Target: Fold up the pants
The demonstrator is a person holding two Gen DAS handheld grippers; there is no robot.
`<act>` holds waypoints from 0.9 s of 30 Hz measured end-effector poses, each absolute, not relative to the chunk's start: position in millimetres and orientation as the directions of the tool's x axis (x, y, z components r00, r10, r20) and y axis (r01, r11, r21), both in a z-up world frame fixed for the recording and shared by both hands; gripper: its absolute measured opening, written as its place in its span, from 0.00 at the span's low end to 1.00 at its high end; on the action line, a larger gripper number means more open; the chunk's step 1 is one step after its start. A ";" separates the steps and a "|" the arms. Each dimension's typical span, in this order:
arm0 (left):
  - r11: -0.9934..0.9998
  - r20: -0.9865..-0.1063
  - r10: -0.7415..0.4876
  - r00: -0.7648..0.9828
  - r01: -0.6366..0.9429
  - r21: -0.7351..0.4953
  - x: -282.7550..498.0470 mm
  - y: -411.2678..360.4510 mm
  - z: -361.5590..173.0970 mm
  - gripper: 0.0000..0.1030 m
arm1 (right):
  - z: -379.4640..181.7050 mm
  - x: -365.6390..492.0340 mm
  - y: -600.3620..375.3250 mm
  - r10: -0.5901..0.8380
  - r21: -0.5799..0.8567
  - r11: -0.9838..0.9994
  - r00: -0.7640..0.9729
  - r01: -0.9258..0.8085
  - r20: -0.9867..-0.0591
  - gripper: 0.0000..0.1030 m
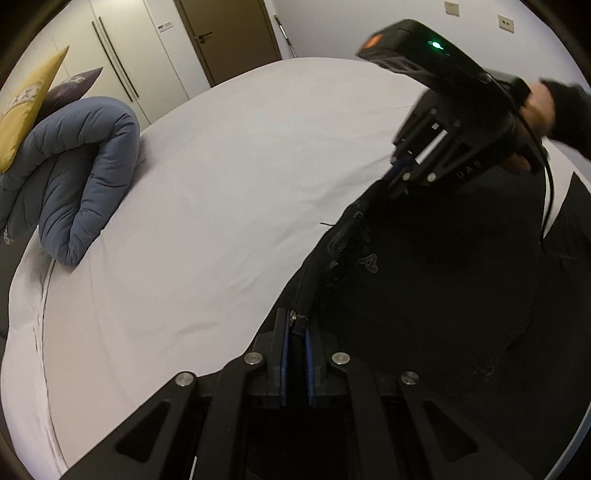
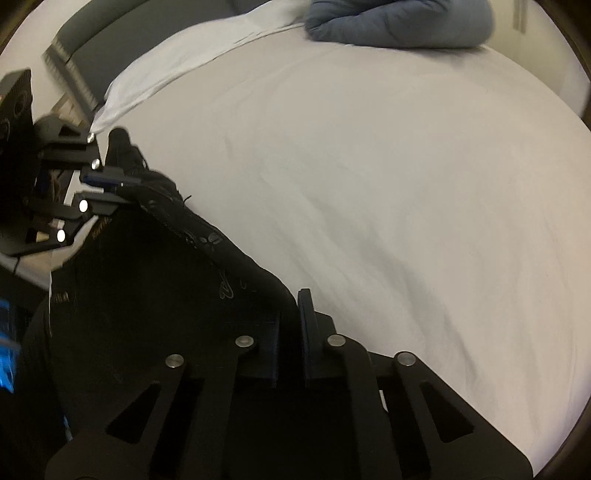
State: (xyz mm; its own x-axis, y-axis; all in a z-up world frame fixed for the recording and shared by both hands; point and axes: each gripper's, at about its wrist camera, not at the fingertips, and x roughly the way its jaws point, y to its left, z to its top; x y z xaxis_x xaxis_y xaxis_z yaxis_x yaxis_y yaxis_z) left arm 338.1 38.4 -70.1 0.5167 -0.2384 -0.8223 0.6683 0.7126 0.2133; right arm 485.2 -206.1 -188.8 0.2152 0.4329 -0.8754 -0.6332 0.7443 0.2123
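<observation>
Black pants [image 1: 424, 295] with a printed waistband hang stretched between both grippers above a white bed sheet [image 1: 207, 206]. My left gripper [image 1: 295, 325] is shut on one end of the waistband. My right gripper [image 1: 397, 177], seen across from it, is shut on the other end. In the right wrist view my right gripper [image 2: 291, 310] pinches the waistband of the pants [image 2: 166, 295], and the left gripper [image 2: 122, 188] holds the far end at the left.
A rolled blue duvet [image 1: 77, 177] lies at the bed's far left, with a yellow pillow [image 1: 26, 107] and a dark pillow behind it. The duvet [image 2: 399, 22] shows at the top of the right wrist view. A wardrobe and brown door [image 1: 229, 33] stand beyond the bed.
</observation>
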 end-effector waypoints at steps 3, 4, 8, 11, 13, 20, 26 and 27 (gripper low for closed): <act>0.727 -0.819 -0.240 0.522 0.655 0.204 333.3 38.6 -69.1 0.07 | -179.7 472.5 -211.0 0.410 0.238 0.827 0.255 -0.510 -0.876 0.04; 0.734 -0.818 -0.242 0.522 0.650 0.197 331.8 39.0 -69.0 0.07 | -177.7 465.0 -210.9 0.411 0.256 0.850 0.275 -0.460 -0.869 0.04; 0.759 -0.816 -0.258 0.518 0.631 0.161 329.2 44.1 -67.2 0.07 | -182.8 456.8 -212.8 0.477 0.399 0.873 0.314 -0.281 -0.821 0.04; 0.770 -0.813 -0.266 0.518 0.621 0.144 319.1 48.3 -63.2 0.07 | -180.5 443.7 -209.3 0.509 0.453 0.860 0.353 -0.232 -0.785 0.04; 0.776 -0.813 -0.271 0.515 0.617 0.132 310.5 52.4 -61.9 0.07 | -184.6 436.8 -206.5 0.543 0.512 0.839 0.356 -0.185 -0.760 0.04; 0.758 -0.805 -0.321 0.499 0.645 0.098 263.2 71.7 -62.1 0.07 | -157.7 376.4 -171.2 0.468 0.362 0.877 0.396 -0.315 -0.790 0.04; 0.664 -0.827 -0.340 0.448 0.737 0.126 196.6 86.3 -82.8 0.07 | -147.0 283.6 -130.5 0.258 -0.024 0.844 0.444 -0.537 -0.858 0.04; 0.640 -0.836 -0.331 0.438 0.755 0.142 184.7 85.3 -87.6 0.07 | -150.3 268.5 -126.2 0.232 -0.070 0.824 0.447 -0.562 -0.864 0.04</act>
State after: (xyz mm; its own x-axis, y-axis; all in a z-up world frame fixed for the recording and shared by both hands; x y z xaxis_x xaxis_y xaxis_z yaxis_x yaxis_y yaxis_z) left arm 184.7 85.3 -87.6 0.4381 -0.3313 -0.8357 0.7552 0.6398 0.1423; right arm 268.5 -126.2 -150.3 0.4474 0.2323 -0.8636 -0.5623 0.8240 -0.0697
